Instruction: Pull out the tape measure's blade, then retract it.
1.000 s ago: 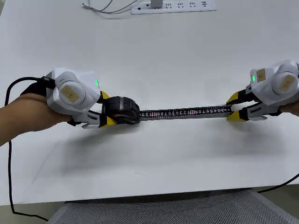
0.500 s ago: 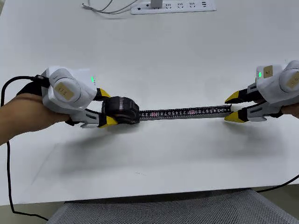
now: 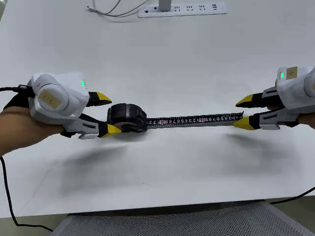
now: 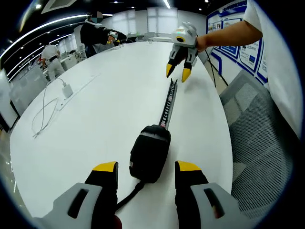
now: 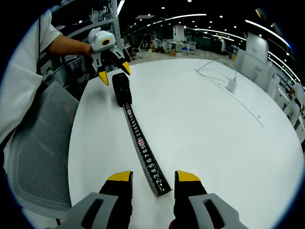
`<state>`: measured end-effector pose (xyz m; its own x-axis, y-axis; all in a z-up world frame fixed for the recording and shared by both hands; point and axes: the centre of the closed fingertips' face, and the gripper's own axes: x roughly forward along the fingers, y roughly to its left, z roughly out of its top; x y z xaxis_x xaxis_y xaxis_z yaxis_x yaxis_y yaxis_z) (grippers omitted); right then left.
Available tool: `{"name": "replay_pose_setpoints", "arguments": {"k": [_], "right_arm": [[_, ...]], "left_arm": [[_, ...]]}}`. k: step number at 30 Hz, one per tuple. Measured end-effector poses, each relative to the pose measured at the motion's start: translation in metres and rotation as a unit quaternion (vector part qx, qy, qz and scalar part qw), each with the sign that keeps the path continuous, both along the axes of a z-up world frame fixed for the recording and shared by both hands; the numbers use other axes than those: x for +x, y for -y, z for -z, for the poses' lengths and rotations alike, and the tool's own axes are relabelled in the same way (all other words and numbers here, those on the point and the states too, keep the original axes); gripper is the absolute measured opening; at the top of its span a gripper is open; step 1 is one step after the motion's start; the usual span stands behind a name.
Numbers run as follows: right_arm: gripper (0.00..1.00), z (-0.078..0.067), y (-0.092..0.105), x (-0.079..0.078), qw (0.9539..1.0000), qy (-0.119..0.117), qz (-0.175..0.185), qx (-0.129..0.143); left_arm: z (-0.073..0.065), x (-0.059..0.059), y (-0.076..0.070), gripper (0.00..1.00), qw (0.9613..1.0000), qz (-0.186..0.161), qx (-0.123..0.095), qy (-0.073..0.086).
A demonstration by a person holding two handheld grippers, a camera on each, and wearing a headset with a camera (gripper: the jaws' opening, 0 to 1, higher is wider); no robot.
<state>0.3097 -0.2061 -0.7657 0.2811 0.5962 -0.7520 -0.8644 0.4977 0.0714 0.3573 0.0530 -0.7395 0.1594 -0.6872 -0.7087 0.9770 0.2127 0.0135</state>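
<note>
The black tape measure case [image 3: 127, 118] lies on the white table [image 3: 162, 64], and its blade [image 3: 197, 120] is drawn out to the right and lies flat. My left gripper [image 3: 113, 114] is open just left of the case, its yellow fingertips apart from it. In the left gripper view the case [image 4: 150, 152] sits just ahead of the open left gripper [image 4: 147, 167]. My right gripper [image 3: 237, 114] is open at the blade's free end. In the right gripper view the blade [image 5: 140, 143] ends between the spread fingers of the right gripper [image 5: 153, 177], with no grip on it.
A white power strip [image 3: 182, 7] and a white cable [image 3: 113, 9] lie at the table's far edge. A grey mesh chair [image 3: 197, 219] sits below the near edge. A black cable [image 3: 6, 196] hangs at the left. Other people stand far off in the left gripper view.
My left gripper has let go of the case and drawn back to the left. My right gripper has opened wider and moved slightly right, off the blade's end. The blade stays extended.
</note>
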Motion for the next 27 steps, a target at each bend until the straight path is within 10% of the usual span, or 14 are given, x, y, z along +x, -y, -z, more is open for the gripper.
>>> {"name": "replay_pose_setpoints", "arguments": {"k": [27], "right_arm": [[0.56,-0.019,-0.014,-0.024,0.9933,0.039,0.106,0.027]], "left_arm": [[-0.008,-0.028,-0.042,0.62,0.9887,-0.141,-0.05,-0.006]]}}
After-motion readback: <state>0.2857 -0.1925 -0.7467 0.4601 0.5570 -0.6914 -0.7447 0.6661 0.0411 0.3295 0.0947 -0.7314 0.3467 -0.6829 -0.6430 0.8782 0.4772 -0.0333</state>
